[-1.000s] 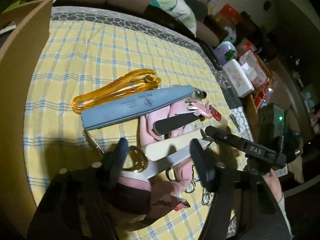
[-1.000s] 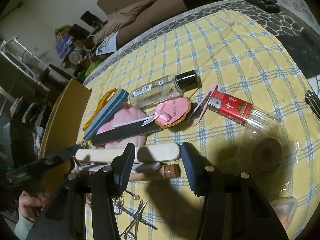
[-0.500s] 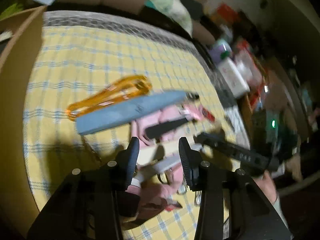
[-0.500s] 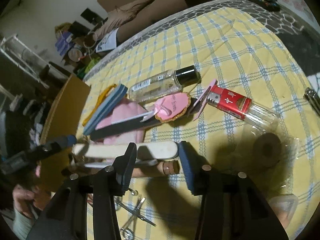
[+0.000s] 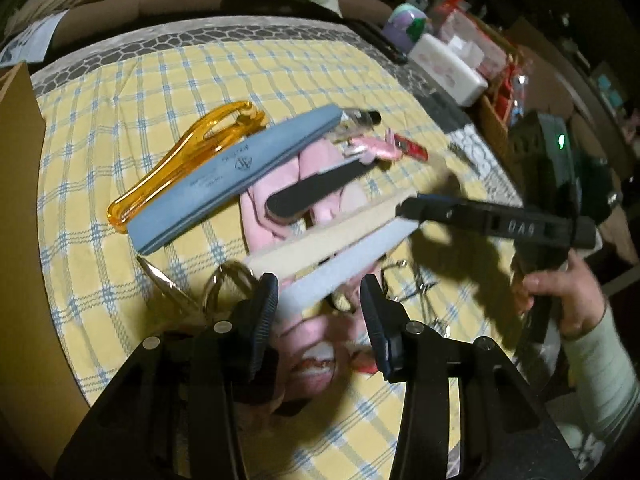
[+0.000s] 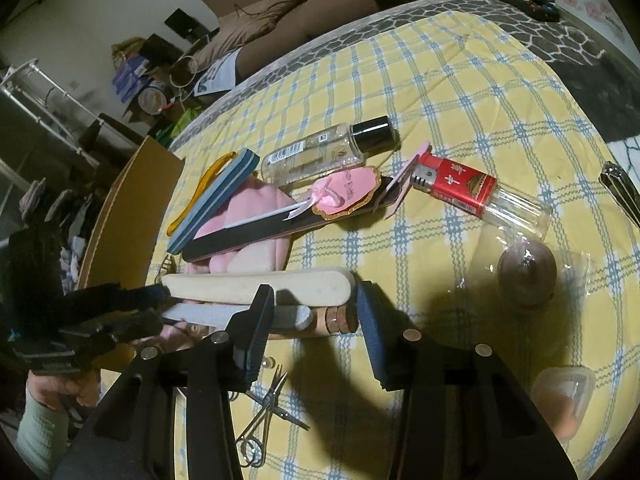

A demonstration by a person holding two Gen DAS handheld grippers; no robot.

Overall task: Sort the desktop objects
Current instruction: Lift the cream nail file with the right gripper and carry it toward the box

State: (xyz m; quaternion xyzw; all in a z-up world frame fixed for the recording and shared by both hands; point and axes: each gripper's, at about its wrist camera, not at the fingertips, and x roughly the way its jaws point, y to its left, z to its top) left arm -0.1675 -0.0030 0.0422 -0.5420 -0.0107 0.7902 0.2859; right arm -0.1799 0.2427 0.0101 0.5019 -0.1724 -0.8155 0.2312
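Yellow checked tablecloth (image 6: 440, 80) with a whole manicure kit dumped on it, going by the right wrist view. Far left there's a cardboard box (image 6: 120, 216) standing at the table edge. Just in front of it the left gripper (image 6: 158, 306) comes in from the left, jaws half spread with one end of the grey nail file (image 6: 208, 314) between them. Honestly can't tell if the pads are pinching it.

Next over, a blue buffer block (image 6: 212, 200) leans on a pink cloth (image 6: 248, 216), and a black nail file (image 6: 256, 232) lies across that cloth. A cream nail file (image 6: 260, 284) lies just behind the grey one.

The right gripper (image 6: 316, 312) is half spread too, with the grey file's other tip and a cork-stoppered bottle (image 6: 340, 316) in the gap. Same deal, can't tell if it's gripping. Small scissors (image 6: 264, 412) lie below it.

Further right: a clear bottle (image 6: 320, 152) with a black cap, then a red lighter (image 6: 456, 184).
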